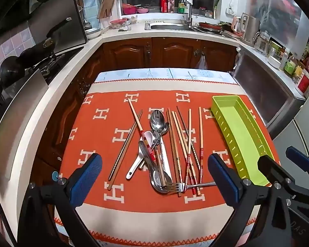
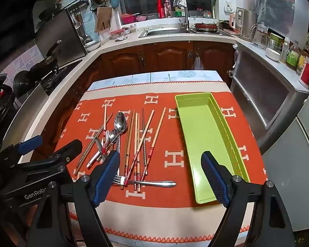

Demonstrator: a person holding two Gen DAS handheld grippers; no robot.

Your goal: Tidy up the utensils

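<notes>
A jumble of utensils lies on the orange cloth: several wooden chopsticks, metal spoons, a white ceramic spoon and a fork. An empty lime-green tray stands to their right. My left gripper hovers open over the near end of the pile, holding nothing. In the right wrist view my right gripper is open above the cloth between the chopsticks and the tray, with the fork lying crosswise just ahead of it.
The cloth-covered table stands in a kitchen. Counters wrap around: a stove with pans on the left, a sink at the back, jars and bottles on the right. A grey cabinet stands close to the table's right edge.
</notes>
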